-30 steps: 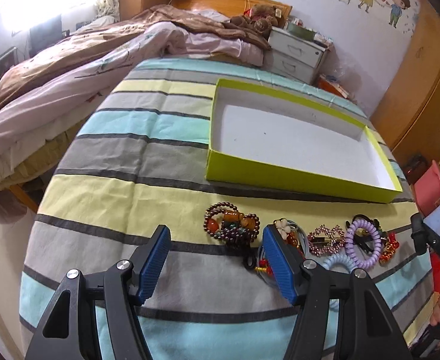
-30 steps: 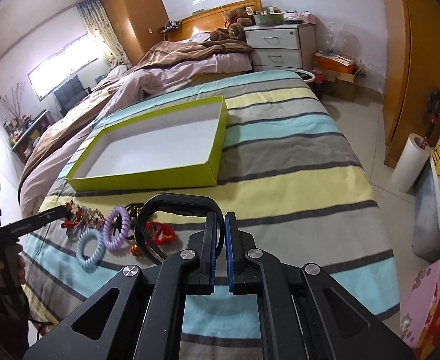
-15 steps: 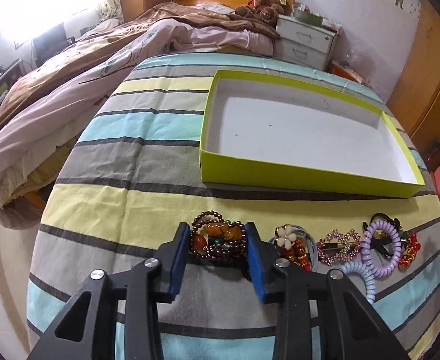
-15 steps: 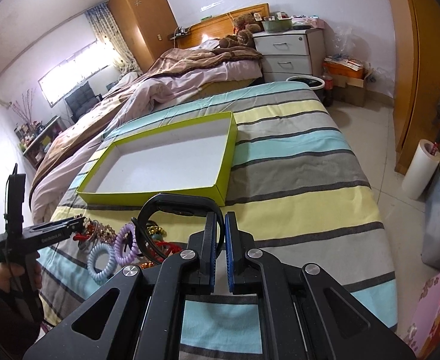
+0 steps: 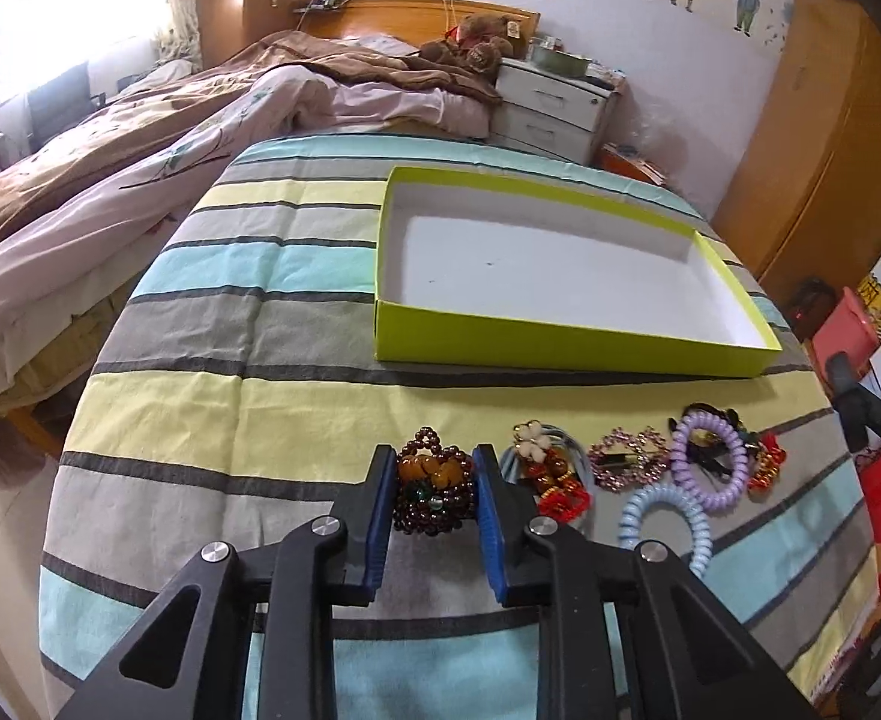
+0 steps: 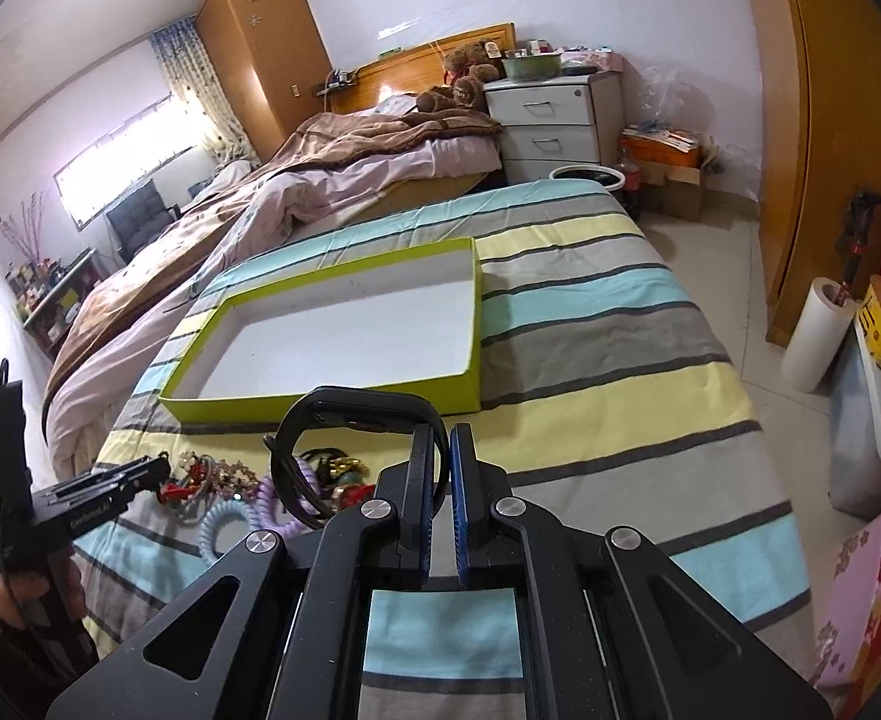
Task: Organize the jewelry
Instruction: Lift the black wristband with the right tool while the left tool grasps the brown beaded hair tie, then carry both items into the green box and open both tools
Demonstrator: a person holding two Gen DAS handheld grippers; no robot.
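Jewelry lies in a loose row on the striped bedspread (image 5: 212,396), low in both views, and we have two pieces in our fingers. In the left wrist view, at lower centre, the left gripper (image 5: 434,483) has its blue fingers (image 5: 380,498) closing on a dark red beaded bracelet (image 5: 433,495); both pads sit against its sides, and it bunches between them. It is a cluster of small garnet-coloured beads with large amber beads on top and a green one in the middle.

In the right wrist view, at lower centre, the right gripper (image 6: 442,468) is clamped tight on a black band (image 6: 344,414), a wide loop that stands out to the left of the fingers, above the other pieces; only one end of it is pinched.

Just right of the bracelet in the left view lie a flower-topped red piece (image 5: 545,474), a pink sparkly piece (image 5: 626,465), a light blue coil tie (image 5: 665,525) and a purple coil tie (image 5: 707,459), touching or overlapping one another.

Beyond the row, at mid-frame, sits a lime-green box (image 5: 560,345) with a white inside, shallow and open, well apart from both grippers. Farther back, in the upper part of the frame, are a rumpled quilt (image 5: 140,168) and white drawers (image 5: 551,108).
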